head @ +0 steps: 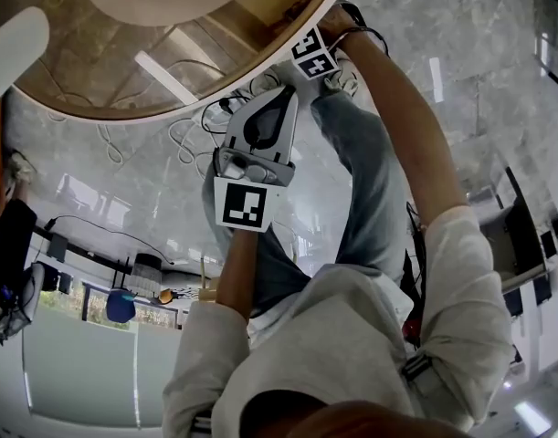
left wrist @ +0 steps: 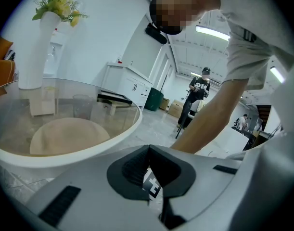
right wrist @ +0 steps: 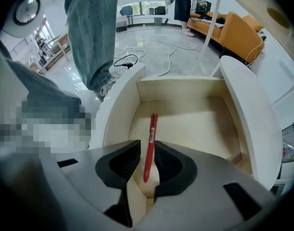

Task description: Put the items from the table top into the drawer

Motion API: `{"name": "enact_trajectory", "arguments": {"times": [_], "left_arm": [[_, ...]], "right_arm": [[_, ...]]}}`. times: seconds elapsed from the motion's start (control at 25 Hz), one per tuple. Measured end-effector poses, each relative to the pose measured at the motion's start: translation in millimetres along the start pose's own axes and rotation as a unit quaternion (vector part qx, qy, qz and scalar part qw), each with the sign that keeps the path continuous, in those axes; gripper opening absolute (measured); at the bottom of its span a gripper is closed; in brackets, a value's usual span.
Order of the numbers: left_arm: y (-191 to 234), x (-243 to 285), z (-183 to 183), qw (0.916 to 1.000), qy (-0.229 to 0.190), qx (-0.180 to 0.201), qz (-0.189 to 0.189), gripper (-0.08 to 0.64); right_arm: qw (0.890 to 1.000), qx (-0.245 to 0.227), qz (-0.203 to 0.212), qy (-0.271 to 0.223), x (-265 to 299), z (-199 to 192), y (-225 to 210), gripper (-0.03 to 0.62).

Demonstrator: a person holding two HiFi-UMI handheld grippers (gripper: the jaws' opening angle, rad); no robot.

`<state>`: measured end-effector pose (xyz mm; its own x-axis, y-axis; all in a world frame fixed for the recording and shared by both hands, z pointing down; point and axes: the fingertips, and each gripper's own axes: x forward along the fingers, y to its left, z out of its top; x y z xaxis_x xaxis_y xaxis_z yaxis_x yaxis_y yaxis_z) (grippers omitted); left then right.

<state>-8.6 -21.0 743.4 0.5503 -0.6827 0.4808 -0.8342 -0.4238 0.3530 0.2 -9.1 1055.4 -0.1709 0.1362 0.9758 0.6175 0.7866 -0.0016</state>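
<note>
The right hand-held gripper (right wrist: 147,153) points down into the open drawer (right wrist: 195,124), released, with the red pen (right wrist: 150,143) loose between its jaws, so the pen seems just being dropped in. The left hand-held gripper (left wrist: 147,160) is clenched and empty. Next, the right one should probably lift clear.

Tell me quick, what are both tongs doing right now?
Left tongs: closed, holding nothing.
Right tongs: open, with the red pen between them, not squeezed, above the drawer.
</note>
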Motion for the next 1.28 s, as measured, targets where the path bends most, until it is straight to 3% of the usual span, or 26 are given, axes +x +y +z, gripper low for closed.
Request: {"name": "enact_trajectory", "arguments": {"times": [0.16, 0.48, 0.56, 0.64, 0.72, 0.84, 0.92, 1.0, 1.16, 1.28], "left_arm": [[-5, -5, -3, 0.9999, -0.002, 0.008, -0.006, 0.015], [-40, -42, 34, 0.9999, -0.008, 0.006, -0.003, 0.015], [-53, -55, 48, 0.9999, -0.009, 0.012, -0.004, 0.015], [-62, -63, 65, 0.9997, -0.015, 0.020, -0.004, 0.015], [-68, -71, 84, 0.9995, -0.025, 0.021, 0.000, 0.015], [-74, -84, 109, 0.9991, -0.037, 0.019, 0.008, 0.015], [-76, -92, 124, 0.9988, -0.041, 0.026, 0.010, 0.015], [-76, -97, 143, 0.9980, -0.051, 0.036, 0.012, 0.015], [-81, -112, 171, 0.9973, -0.060, 0.037, 0.019, 0.015], [-70, -111, 186, 0.9962, -0.068, 0.048, 0.024, 0.015]], "right_arm": [[1.000, 0.017, -0.006, -0.005, -9, 2, 2, 0.131], [0.993, 0.082, -0.081, -0.031, -97, 16, 10, 0.032], [0.987, 0.116, -0.100, -0.044, -128, 24, 18, 0.026], [0.975, 0.175, -0.125, -0.060, -159, 25, 22, 0.025], [0.948, 0.265, -0.154, -0.081, -191, 23, 23, 0.025], [0.885, 0.404, -0.191, -0.131, -241, 22, 23, 0.025], [0.845, 0.466, -0.211, -0.155, -271, 19, 22, 0.025], [0.813, 0.505, -0.231, -0.172, -301, 12, 15, 0.025], [0.762, 0.555, -0.263, -0.206, -359, 11, 8, 0.025], [0.747, 0.557, -0.292, -0.215, -387, 1, -13, 0.025]]}}
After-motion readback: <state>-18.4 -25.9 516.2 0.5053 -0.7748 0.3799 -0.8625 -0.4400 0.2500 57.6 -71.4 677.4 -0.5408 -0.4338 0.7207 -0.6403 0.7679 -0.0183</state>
